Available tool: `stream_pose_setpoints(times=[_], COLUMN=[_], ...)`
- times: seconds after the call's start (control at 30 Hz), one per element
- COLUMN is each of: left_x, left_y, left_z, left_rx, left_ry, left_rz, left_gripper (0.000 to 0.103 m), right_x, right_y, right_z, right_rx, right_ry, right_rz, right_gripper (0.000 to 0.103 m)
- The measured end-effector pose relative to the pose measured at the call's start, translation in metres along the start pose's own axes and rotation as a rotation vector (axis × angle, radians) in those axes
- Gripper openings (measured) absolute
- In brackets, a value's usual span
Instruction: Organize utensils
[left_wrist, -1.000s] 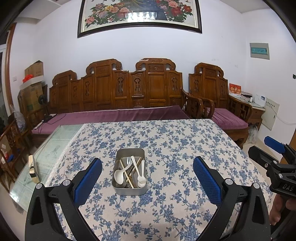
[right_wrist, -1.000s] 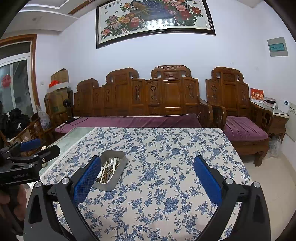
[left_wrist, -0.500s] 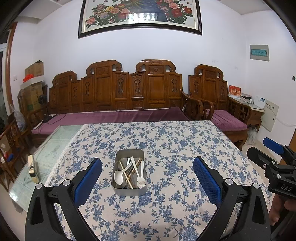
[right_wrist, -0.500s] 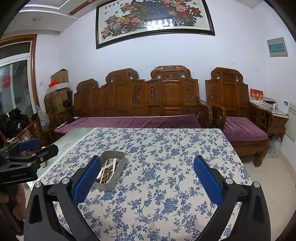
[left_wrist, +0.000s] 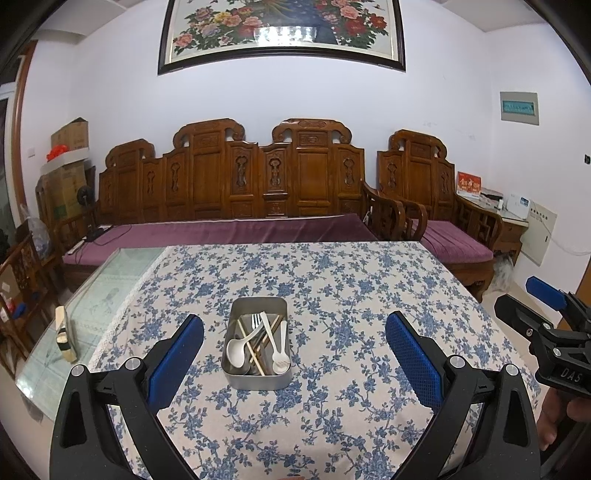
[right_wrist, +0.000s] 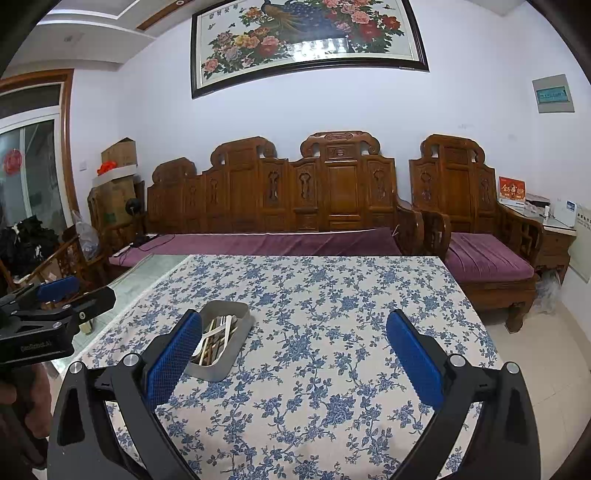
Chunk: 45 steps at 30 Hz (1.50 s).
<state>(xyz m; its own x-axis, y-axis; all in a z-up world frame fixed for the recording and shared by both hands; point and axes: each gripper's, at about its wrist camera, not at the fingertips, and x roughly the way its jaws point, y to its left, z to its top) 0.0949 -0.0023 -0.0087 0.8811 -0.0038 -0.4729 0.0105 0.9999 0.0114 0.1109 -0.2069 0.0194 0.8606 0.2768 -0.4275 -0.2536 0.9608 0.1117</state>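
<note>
— So how did you hold your left gripper (left_wrist: 294, 345) and right gripper (right_wrist: 294, 343)?
— Both spread wide, empty. Beyond, the metal tray (left_wrist: 257, 377) of utensils (left_wrist: 258, 341) sat on the floral tablecloth (left_wrist: 351, 295); farther, the wooden bench (left_wrist: 236, 184).

A home living room — carved wooden sofa (left_wrist: 236, 192), framed flower painting (left_wrist: 284, 33), floral tablecloth (left_wrist: 332, 280).

- The metal tin (left_wrist: 257, 369), crowded with crossed utensils (left_wrist: 258, 341), is the one obstacle on the flowered tablecloth (left_wrist: 351, 295); its top is uncovered.
- Bare cloth lies all around the tin: far, right and near.
- On the left, a small block (left_wrist: 63, 338) stands on the glass edge.
- The wooden sofa (left_wrist: 236, 192) borders the far side.
</note>
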Motion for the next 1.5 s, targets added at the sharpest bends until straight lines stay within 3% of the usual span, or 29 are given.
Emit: stream_pose_setpoints(times=[1.5], left_x=[-0.0016], left_y=[-0.0051], left_z=[-0.0028], left_rx=[-0.002], left_ry=[-0.005], left_rz=[-0.002], left_gripper=[0.095], right_x=[-0.0030], right_y=[-0.0033], right_z=[0.0010], right_rx=[0.004], right_ry=[-0.007], right_rz=[-0.005], right_gripper=[0.100])
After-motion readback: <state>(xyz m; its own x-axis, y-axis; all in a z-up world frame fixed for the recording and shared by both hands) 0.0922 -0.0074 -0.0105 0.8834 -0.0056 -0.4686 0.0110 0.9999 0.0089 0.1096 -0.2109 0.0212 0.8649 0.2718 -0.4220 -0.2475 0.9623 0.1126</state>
